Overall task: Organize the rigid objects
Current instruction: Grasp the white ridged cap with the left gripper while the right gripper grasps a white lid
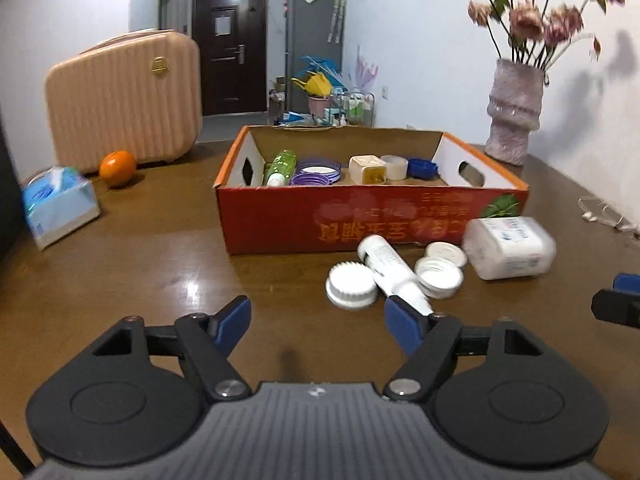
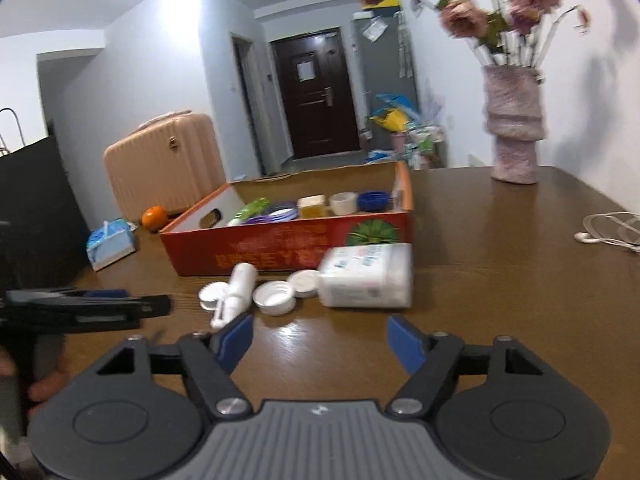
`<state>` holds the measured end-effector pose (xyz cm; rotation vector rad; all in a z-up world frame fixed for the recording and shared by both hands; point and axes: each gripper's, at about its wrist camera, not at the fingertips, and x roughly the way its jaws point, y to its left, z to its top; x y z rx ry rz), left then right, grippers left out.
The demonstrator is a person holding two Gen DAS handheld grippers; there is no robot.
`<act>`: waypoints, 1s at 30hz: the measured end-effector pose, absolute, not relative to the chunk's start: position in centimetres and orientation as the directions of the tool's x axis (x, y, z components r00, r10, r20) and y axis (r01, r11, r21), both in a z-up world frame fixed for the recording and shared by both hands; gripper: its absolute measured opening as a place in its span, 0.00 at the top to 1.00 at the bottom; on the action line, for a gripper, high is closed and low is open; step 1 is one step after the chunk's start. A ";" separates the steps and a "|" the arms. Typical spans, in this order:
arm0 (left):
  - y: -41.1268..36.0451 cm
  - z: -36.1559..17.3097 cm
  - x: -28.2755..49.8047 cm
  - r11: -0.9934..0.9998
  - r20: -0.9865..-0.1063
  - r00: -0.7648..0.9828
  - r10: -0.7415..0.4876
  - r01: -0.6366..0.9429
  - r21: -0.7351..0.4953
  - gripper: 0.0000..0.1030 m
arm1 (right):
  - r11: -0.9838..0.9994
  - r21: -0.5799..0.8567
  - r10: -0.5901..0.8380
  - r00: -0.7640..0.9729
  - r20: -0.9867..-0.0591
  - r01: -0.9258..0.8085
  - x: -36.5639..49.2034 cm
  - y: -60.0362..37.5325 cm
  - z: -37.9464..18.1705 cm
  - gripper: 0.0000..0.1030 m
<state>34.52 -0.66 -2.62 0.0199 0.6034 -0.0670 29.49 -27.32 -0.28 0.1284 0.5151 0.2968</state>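
A red cardboard box [image 1: 280, 216] [image 2: 280, 248] stands on the brown table and holds a green bottle [image 1: 282, 166], purple lids [image 1: 316, 172], a cream jar [image 1: 368, 170] and a blue cap [image 1: 422, 168]. In front of it lie a white tube [image 1: 390, 268] [image 2: 236, 288], three white caps [image 1: 351, 286] [image 2: 274, 298] and a white rectangular container [image 1: 508, 248] [image 2: 366, 276]. My left gripper [image 1: 318, 326] is open and empty, just short of the tube. My right gripper [image 2: 320, 342] is open and empty, just short of the container. The left gripper also shows in the right wrist view [image 2: 120, 306].
A pink suitcase [image 1: 124, 100], an orange [image 1: 117, 168] and a tissue pack [image 1: 60, 206] stand at the table's left. A vase of flowers [image 1: 514, 112] stands at the back right. White earphones [image 2: 612, 232] lie at the right edge.
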 end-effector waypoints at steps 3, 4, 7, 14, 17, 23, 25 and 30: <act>-0.8 -4.0 36.8 0.995 -0.599 0.798 -0.061 0.100 0.032 0.26 | 0.931 0.203 0.364 0.796 -0.484 -0.302 32.1 -25.9 -0.6 0.42; -1.0 -4.4 37.4 0.992 -0.605 0.793 -0.073 0.119 0.036 0.26 | 0.926 0.194 0.376 0.781 -0.499 -0.323 33.1 -25.1 -0.9 0.43; -1.4 -5.3 38.8 0.985 -0.617 0.781 -0.096 0.165 0.055 0.26 | 0.916 0.152 0.391 0.749 -0.535 -0.370 35.6 -22.7 -1.9 0.46; -1.9 -6.1 41.2 0.954 -0.595 0.788 -0.161 0.279 0.111 0.44 | 0.902 0.051 0.375 0.720 -0.584 -0.429 40.5 -18.2 -2.5 0.50; -1.3 -6.2 41.7 0.948 -0.602 0.768 -0.217 0.314 0.059 0.57 | 0.904 0.047 0.369 0.721 -0.587 -0.424 42.0 -17.4 -2.9 0.52; -0.2 -6.2 41.7 0.951 -0.608 0.762 -0.223 0.306 0.034 0.60 | 0.910 0.030 0.353 0.734 -0.580 -0.414 42.7 -17.5 -3.7 0.60; -0.1 -6.1 41.7 0.954 -0.613 0.761 -0.212 0.296 0.039 0.60 | 0.911 0.034 0.348 0.724 -0.595 -0.410 42.8 -17.5 -3.9 0.61; -0.2 -5.8 40.8 0.968 -0.618 0.771 -0.153 0.242 0.062 0.60 | 0.911 0.008 0.340 0.739 -0.582 -0.412 42.3 -17.1 -4.1 0.88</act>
